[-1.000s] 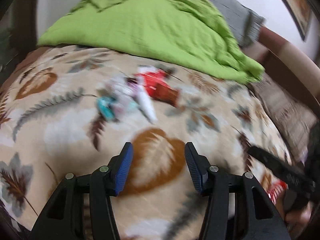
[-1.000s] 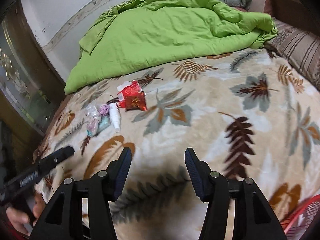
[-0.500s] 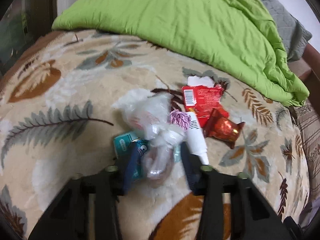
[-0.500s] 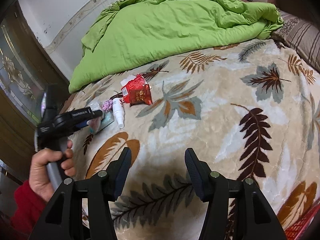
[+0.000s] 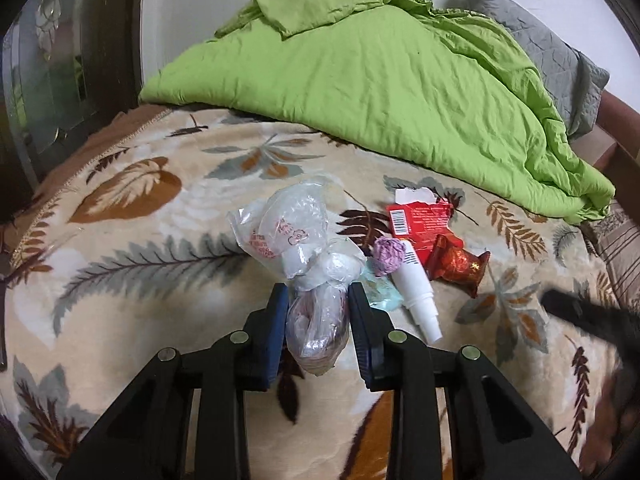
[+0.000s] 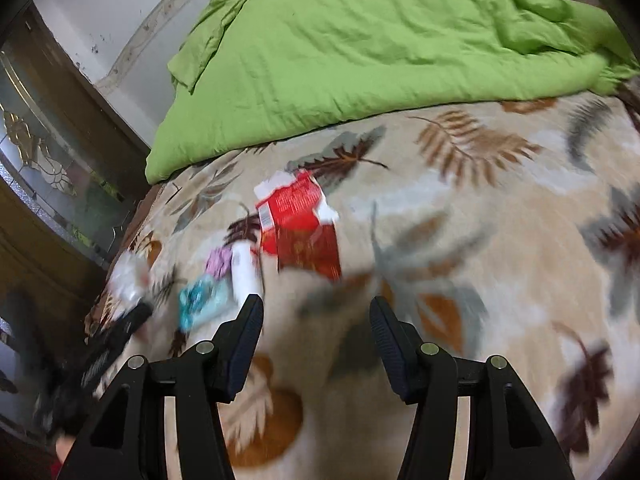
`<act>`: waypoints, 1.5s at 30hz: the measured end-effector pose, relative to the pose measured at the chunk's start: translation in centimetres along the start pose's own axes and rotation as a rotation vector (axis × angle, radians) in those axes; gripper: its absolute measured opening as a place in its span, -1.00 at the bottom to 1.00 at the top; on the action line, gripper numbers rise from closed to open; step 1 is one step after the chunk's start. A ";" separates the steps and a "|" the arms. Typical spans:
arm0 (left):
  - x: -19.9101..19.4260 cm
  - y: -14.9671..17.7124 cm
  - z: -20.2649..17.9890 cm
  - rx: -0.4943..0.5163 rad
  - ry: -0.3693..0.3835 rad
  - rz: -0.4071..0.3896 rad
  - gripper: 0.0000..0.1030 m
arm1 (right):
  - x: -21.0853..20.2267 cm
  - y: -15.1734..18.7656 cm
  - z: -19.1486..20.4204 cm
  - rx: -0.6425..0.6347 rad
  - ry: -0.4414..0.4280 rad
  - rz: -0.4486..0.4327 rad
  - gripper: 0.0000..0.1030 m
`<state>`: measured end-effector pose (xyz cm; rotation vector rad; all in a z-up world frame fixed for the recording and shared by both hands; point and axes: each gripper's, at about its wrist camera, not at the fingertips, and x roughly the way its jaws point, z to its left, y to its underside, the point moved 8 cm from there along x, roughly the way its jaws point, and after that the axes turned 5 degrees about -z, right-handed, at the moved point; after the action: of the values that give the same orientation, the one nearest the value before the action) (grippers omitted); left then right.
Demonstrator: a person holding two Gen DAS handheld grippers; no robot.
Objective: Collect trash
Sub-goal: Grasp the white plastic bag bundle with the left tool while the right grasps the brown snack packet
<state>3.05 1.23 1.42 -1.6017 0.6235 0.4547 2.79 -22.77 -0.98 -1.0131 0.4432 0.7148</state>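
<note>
Left wrist: plastic bag (image 5: 316, 312) between tongs (image 5: 318, 300)

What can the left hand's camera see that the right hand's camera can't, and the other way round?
Only the left wrist view shows the left gripper shut on the clear plastic bag, plus a grey pillow. Only the right wrist view shows the right gripper open over the bed with nothing between its fingers. Both show the green blanket, the red wrapper, the white bottle and the purple wad on the leaf-patterned bedspread.
</note>
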 end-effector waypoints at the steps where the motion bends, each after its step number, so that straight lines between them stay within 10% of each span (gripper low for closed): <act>1: 0.1 0.0 0.2 -0.003 0.003 0.002 -0.43 | 0.8 -0.6 0.0 0.007 -0.002 -0.002 0.16; 11: 1.1 0.0 2.0 -0.026 -0.004 0.022 -0.43 | 8.0 -3.7 -0.7 0.116 -0.073 0.070 -0.17; 17: 0.9 -0.1 1.7 -0.020 0.010 0.016 -0.43 | 6.1 0.0 1.8 0.039 -0.154 0.127 -0.17; 26: 1.0 -0.1 1.4 -0.008 0.016 0.016 -0.43 | 6.3 -0.1 3.0 -0.137 -0.059 0.090 0.04; 39: 1.1 -0.1 1.7 -0.027 0.032 0.023 -0.43 | 7.1 3.4 3.3 0.028 -0.259 0.228 0.07; 45: 1.0 0.0 1.8 -0.025 0.029 0.022 -0.43 | 6.9 3.1 4.0 -0.027 -0.166 0.188 0.07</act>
<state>3.98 2.88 0.60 -1.6292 0.6601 0.4573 5.38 -15.92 -5.38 -0.9360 0.3878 0.9684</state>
